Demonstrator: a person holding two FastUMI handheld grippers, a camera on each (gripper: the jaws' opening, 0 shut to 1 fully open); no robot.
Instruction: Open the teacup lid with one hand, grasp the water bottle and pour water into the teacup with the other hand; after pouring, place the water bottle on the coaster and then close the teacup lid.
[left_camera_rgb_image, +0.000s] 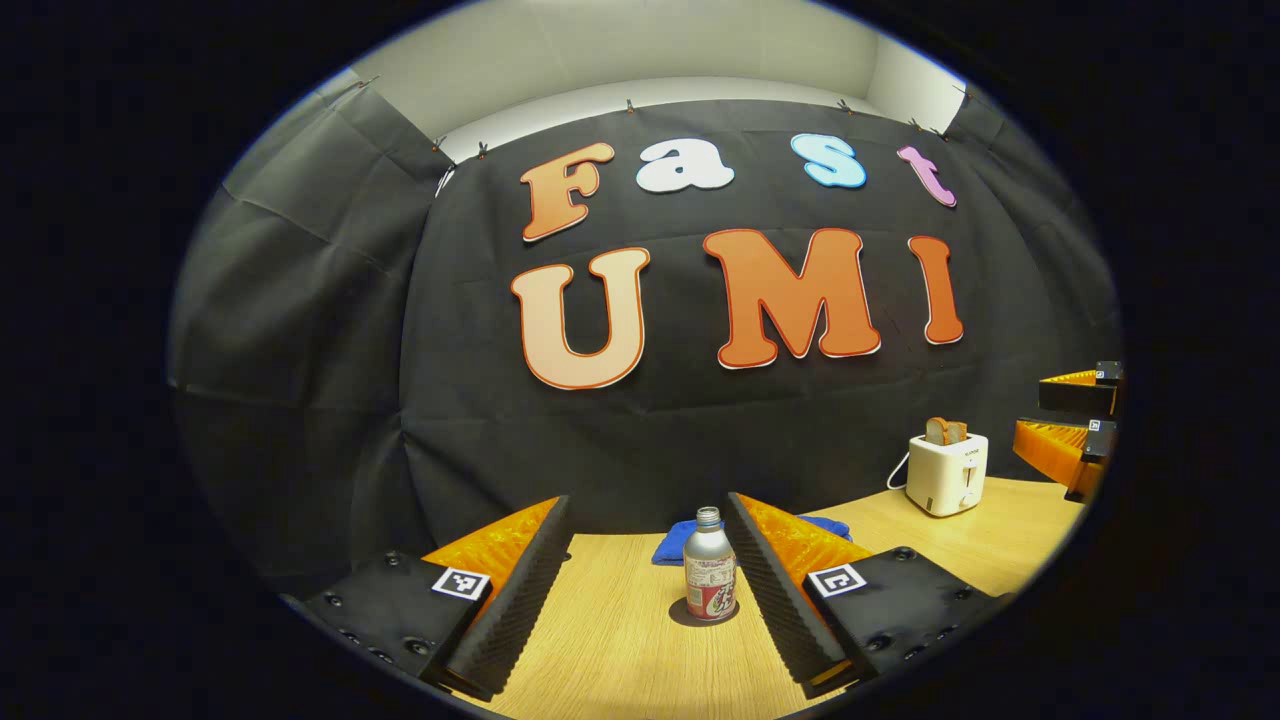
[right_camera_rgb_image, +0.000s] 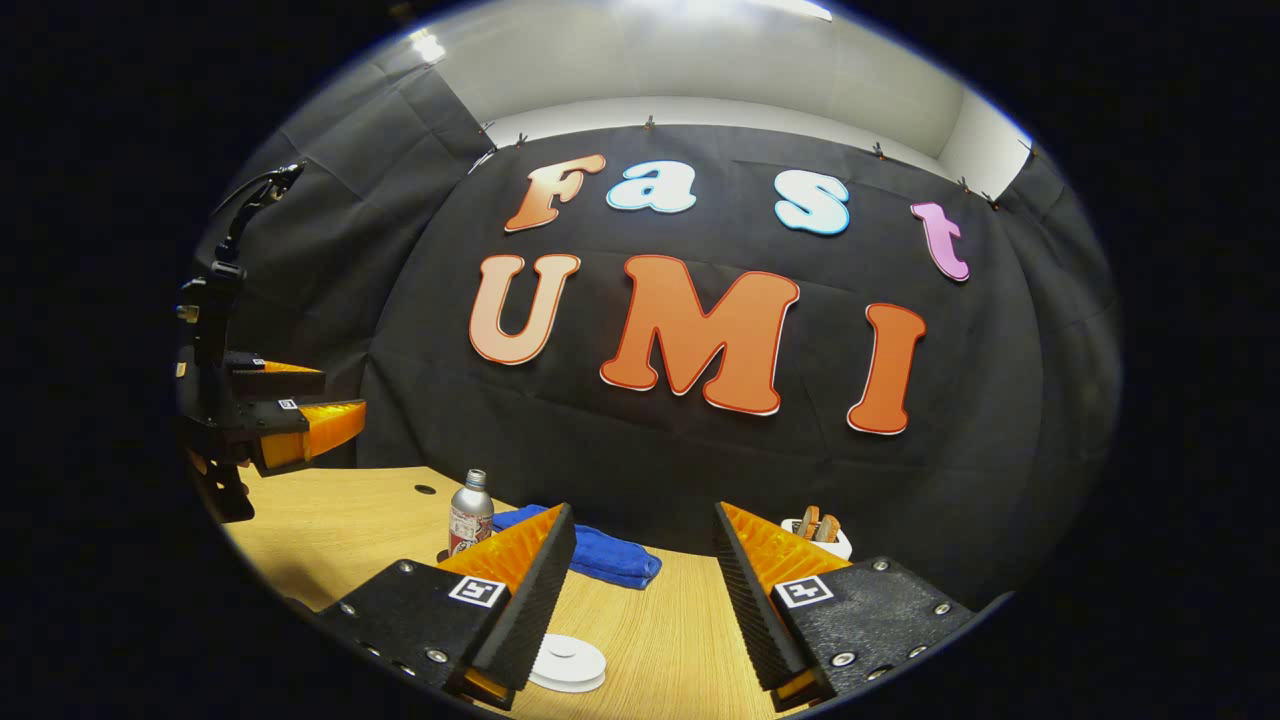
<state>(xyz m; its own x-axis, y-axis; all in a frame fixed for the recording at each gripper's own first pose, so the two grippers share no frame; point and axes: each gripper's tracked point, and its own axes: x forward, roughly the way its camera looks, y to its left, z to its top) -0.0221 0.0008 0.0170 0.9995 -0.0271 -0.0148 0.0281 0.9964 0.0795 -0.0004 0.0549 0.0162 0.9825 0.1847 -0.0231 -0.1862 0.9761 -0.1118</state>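
A silver water bottle (left_camera_rgb_image: 710, 565) with a red and white label stands upright on the wooden table (left_camera_rgb_image: 620, 640), capless, with a dark round patch (left_camera_rgb_image: 703, 613) under its base. My left gripper (left_camera_rgb_image: 648, 505) is open, held short of the bottle, which shows between its fingers nearer the right one. In the right gripper view the bottle (right_camera_rgb_image: 470, 512) stands to the left. A white round teacup lid (right_camera_rgb_image: 567, 662) with a small knob lies low, just inside the left finger of my open right gripper (right_camera_rgb_image: 645, 515). Nothing is held.
A folded blue cloth (left_camera_rgb_image: 672, 545) lies behind the bottle, by the wall. A white toaster (left_camera_rgb_image: 947, 470) with bread in it stands at the back right. The right gripper (left_camera_rgb_image: 1075, 420) hangs above the table's right side. The table has a small hole (right_camera_rgb_image: 425, 489).
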